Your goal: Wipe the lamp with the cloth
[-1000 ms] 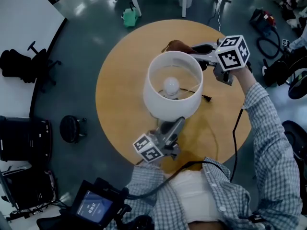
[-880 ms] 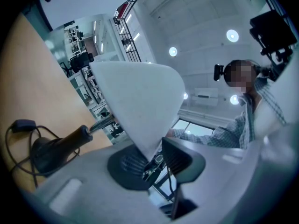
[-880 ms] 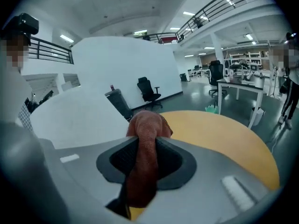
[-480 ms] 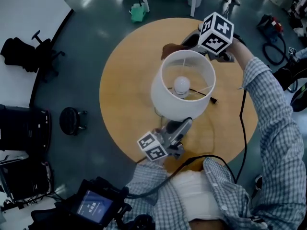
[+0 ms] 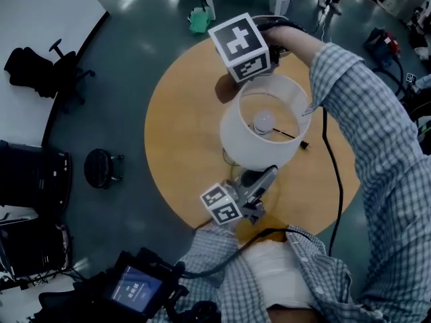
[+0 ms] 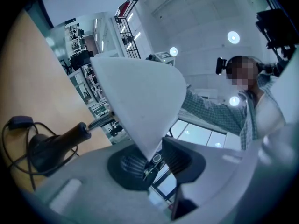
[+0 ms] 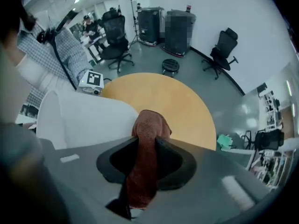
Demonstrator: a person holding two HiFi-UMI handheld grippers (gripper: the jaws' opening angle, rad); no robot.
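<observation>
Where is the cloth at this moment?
The cloth is clamped in the jaws of the right gripper, just beside the white lampshade. In the head view it peeks out under the marker cube, at the shade's far-left rim.

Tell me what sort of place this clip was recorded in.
Most likely an open office or lab: swivel office chairs stand on a glossy grey floor, black cabinets stand by the wall, and the work happens at a round wooden table.
</observation>
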